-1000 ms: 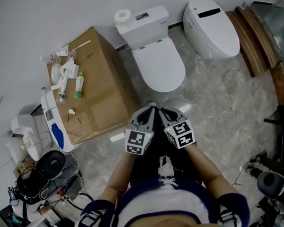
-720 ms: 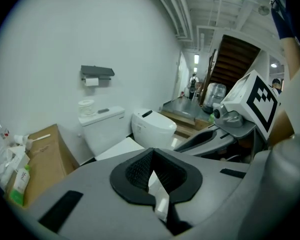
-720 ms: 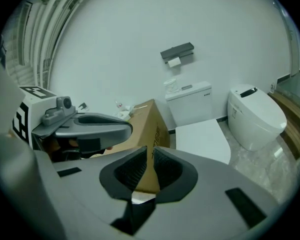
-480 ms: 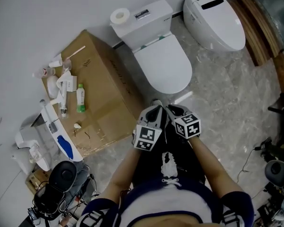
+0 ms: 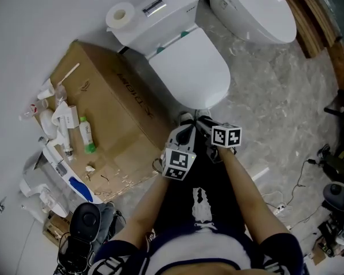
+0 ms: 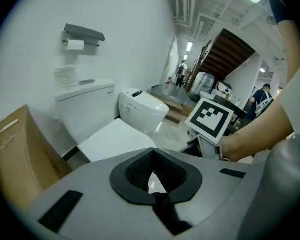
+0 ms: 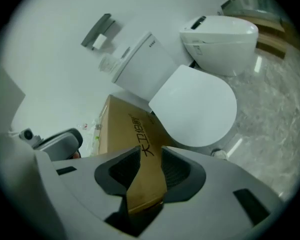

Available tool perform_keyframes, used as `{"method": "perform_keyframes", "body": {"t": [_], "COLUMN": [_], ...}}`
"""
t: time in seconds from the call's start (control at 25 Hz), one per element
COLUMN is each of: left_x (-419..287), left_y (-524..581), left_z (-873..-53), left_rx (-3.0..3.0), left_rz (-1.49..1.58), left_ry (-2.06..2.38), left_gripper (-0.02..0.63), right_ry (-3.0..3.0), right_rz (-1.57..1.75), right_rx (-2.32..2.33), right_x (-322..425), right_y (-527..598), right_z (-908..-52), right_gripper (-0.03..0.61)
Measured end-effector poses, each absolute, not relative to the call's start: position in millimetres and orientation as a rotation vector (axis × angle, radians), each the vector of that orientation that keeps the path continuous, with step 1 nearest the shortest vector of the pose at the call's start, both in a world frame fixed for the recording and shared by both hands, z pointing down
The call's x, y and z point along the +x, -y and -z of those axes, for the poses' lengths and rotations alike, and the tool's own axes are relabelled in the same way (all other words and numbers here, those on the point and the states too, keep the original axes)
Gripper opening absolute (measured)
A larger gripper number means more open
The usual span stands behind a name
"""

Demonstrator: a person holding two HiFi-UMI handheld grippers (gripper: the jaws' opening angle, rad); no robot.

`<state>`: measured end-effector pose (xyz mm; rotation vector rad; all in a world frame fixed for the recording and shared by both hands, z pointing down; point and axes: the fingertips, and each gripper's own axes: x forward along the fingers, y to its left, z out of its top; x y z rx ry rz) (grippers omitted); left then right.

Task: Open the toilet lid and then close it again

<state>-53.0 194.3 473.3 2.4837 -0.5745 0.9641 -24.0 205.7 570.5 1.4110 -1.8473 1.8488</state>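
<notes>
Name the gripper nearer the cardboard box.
Left. The left gripper hangs beside the cardboard box; the right gripper, jaws opening with nothing between them, is beyond the left one.

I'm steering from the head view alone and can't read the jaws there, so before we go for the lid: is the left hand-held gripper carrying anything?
Observer: No. The left hand-held gripper is shut, with nothing in it.
Operator: And the right one?
Observer: The right hand-held gripper is opening its jaws with nothing between them; only the box shows through the gap.
Operator: Anything on the wall above the tank?
Observer: A shelf with a paper roll under it is mounted above the tank.
</notes>
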Motion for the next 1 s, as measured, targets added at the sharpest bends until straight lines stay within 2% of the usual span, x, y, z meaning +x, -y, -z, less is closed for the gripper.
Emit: {"method": "perform_keyframes", "body": {"t": [0.12, 0.28, 1.0], "left_x": [-46.2, -40.2, -38.6], "left_y": [-191.1, -185.6, -164.5], "left_z": [-490.2, -512.2, -594.2], "left_rx": [2.456, 2.419, 2.291], "left_rz": [-0.971, -0.962, -1.010], "left_ry": [0.573, 0.608, 0.631], "left_gripper": [0.002, 0.002, 0.002], "right_ry": [1.775, 1.623, 1.000], "right_rz": [-2.064, -2.244, -2.604], "right_rx": [1.441, 1.518, 1.721], "right_x": [-19.3, -8.9, 15.0], "right_y": [-199.6, -199.6, -211.9], "right_z": [-603.4, -651.2, -802.1], "right_gripper": [0.112, 0.112, 0.138]}}
